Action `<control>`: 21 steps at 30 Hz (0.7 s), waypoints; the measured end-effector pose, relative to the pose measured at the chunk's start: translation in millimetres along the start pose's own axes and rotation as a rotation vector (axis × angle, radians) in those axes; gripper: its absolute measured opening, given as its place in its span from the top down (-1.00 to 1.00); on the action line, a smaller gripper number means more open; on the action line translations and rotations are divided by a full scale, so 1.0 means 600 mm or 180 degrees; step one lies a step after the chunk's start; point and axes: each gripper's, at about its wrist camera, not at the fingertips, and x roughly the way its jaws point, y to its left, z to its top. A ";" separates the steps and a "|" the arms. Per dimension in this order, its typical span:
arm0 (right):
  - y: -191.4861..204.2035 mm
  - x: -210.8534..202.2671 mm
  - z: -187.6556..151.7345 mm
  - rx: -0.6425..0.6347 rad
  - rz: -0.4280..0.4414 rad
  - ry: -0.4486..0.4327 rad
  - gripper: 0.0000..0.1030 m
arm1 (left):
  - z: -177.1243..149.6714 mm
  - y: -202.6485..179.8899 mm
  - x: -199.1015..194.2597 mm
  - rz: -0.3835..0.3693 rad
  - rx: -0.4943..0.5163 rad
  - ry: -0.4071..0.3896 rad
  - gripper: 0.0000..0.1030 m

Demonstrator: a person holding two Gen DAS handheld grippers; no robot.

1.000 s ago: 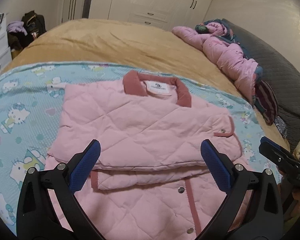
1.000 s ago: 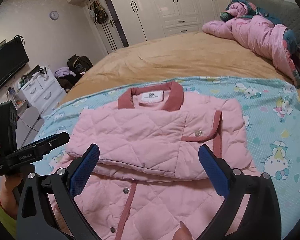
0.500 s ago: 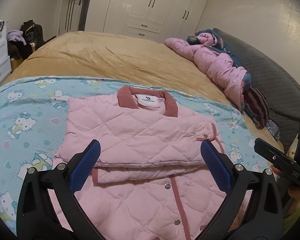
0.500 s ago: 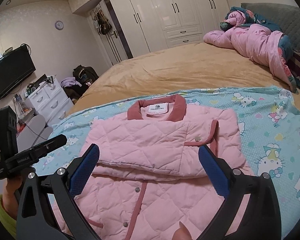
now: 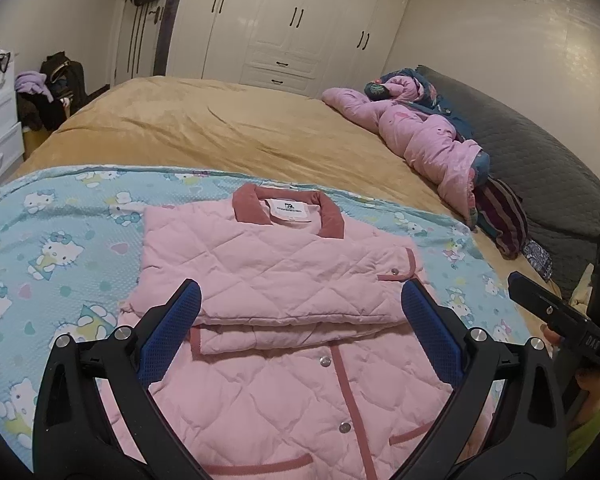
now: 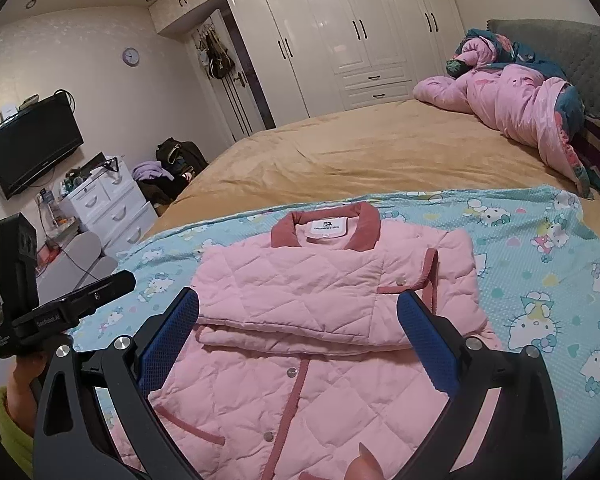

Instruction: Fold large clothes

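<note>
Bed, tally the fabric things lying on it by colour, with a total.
Pink: 2, the quilted jacket and the bunched duvet.
Light blue: 1, the cartoon cat sheet.
Tan: 1, the blanket.
Striped dark: 1, the pillow.
Total: 5.

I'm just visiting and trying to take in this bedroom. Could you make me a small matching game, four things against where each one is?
Things:
1. pink quilted jacket
2. television
3. wall clock
4. crumpled pink duvet

Places:
A. heaped at the head of the bed
B. high on the wall, left of the wardrobe
C. mounted on the left wall above the white drawers
D. spread on the cartoon-cat sheet, sleeves folded across its chest

Pairs: 1-D, 2-C, 3-B, 4-A
</note>
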 end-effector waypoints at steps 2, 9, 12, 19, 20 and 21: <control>0.005 -0.006 -0.001 -0.0017 0.0005 -0.0009 -0.92 | -0.002 0.000 -0.006 -0.0005 0.0009 -0.0009 -0.82; 0.016 -0.030 -0.014 -0.0086 0.0026 -0.0011 -0.92 | -0.019 -0.004 -0.033 -0.0013 0.0071 -0.0027 -0.82; 0.016 -0.041 -0.021 -0.0100 0.0017 -0.0015 -0.92 | -0.028 -0.002 -0.042 -0.0031 0.0068 -0.0028 -0.82; 0.018 -0.058 -0.039 -0.0122 0.0020 0.0006 -0.92 | -0.048 0.001 -0.059 0.0020 0.0087 -0.0019 -0.82; 0.019 -0.060 -0.041 -0.0123 0.0017 0.0006 -0.92 | -0.051 0.002 -0.060 0.0023 0.0094 -0.0011 -0.82; 0.019 -0.062 -0.043 -0.0123 0.0016 0.0004 -0.92 | -0.056 0.002 -0.061 0.0035 0.0106 0.0002 -0.82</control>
